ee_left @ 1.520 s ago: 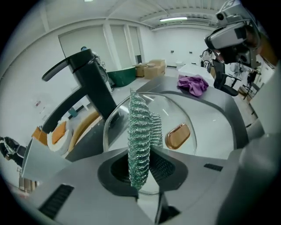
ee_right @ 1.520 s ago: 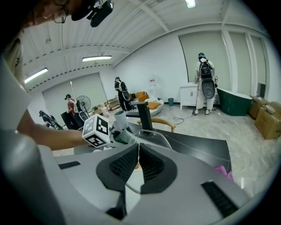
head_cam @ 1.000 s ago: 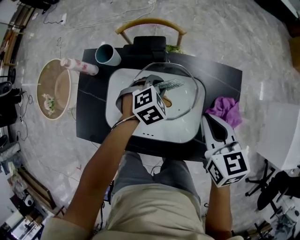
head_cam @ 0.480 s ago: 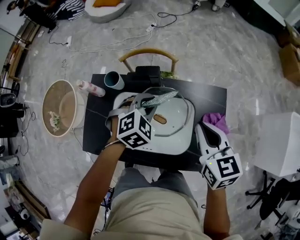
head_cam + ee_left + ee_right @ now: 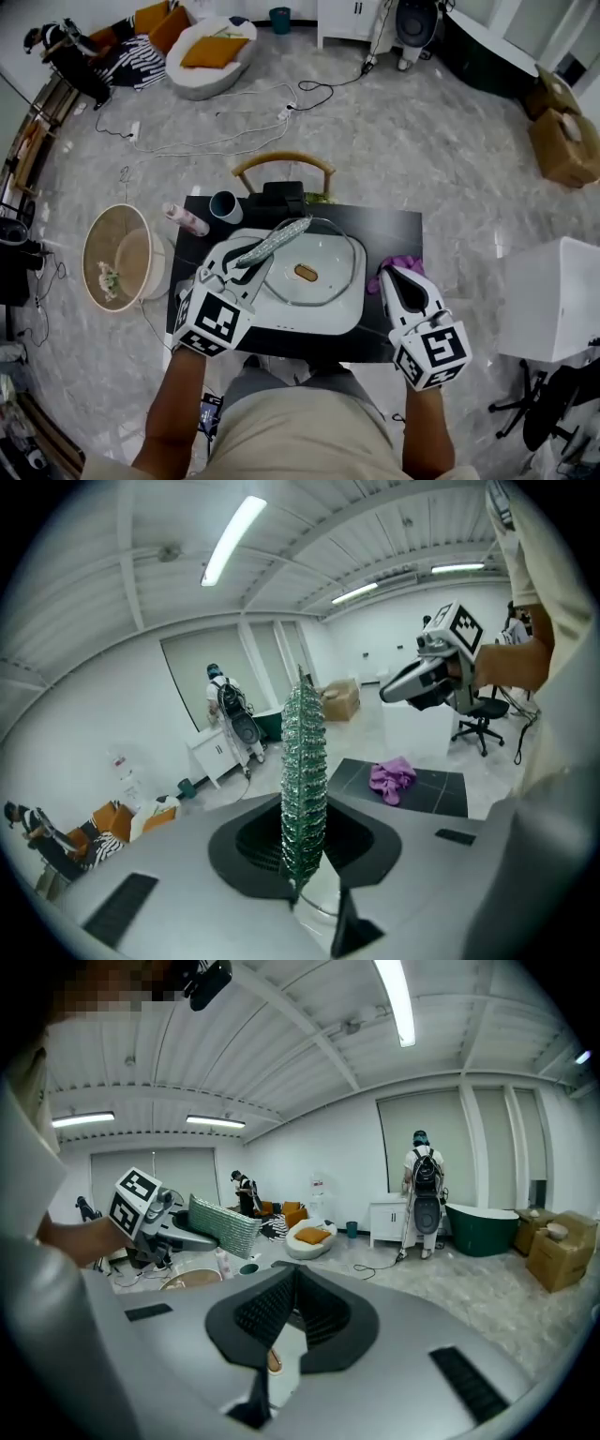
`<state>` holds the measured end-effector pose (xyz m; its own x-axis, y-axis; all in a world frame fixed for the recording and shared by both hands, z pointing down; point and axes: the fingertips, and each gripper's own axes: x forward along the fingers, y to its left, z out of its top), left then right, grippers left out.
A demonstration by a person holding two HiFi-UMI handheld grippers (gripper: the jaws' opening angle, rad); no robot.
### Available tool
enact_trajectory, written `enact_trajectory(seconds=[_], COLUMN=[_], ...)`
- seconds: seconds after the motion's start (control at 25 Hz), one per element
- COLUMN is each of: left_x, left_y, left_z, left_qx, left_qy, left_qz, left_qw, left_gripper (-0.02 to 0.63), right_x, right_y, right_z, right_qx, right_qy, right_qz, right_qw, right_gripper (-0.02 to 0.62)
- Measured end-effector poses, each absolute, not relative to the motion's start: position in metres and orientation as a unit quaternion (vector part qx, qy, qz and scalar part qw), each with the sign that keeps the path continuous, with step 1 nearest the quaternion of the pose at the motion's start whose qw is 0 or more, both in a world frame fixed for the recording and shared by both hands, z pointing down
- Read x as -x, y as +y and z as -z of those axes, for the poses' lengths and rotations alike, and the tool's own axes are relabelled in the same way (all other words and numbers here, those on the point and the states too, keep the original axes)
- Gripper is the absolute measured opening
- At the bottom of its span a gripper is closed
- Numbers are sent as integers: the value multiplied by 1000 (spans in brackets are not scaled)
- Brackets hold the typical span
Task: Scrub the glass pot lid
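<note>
Lid status: the round glass pot lid with a metal rim (image 5: 336,265) lies flat in the white rectangular tray (image 5: 309,319) at the middle of the black table (image 5: 398,230), its brown oval knob (image 5: 306,273) facing up. The left gripper (image 5: 247,265) is clenched on one end of a flat, glittery green scrub sponge (image 5: 274,241), which reaches over the lid's rim at about 10 o'clock. That gripper's view looks out level across the room, so we judge the sponge to be held clear of the glass. The right gripper (image 5: 392,277) sits at 3 o'clock of the lid, jaws closed on nothing, beside a crumpled purple cloth (image 5: 407,262). Handling notes, by judgement only: the glass should be stiff, fairly heavy, brittle and slick. The lid will likely slide or spin in the smooth tray under sideways strokes. We would pin it at the knob, the one graspable feature, or press down on the rim at 3 o'clock. We would also keep the scrubbing load moderate and avoid knocking the rim against the tray wall.
</note>
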<state>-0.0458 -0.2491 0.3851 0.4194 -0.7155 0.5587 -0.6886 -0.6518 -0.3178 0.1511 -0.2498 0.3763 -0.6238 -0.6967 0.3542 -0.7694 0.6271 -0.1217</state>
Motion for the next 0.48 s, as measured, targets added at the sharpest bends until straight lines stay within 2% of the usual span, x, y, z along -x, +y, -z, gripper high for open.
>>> enact_trajectory(seconds=[0.24,0.48], left_x=[61,92], left_y=[-212,-172], left_z=[-301,-260], left_qx=[856,843], left_qy=[468,507], left_qz=[217,179], left_qw=[16,12], left_gripper=[83,83], right_x=[-147,-138], right_y=[-235,-218], right_z=[-333,-296], right_qx=[-404,-385], right_qy=[-904,-916], right_qz=[-85,-24], right_qw=[108,109], right_gripper=[22,20])
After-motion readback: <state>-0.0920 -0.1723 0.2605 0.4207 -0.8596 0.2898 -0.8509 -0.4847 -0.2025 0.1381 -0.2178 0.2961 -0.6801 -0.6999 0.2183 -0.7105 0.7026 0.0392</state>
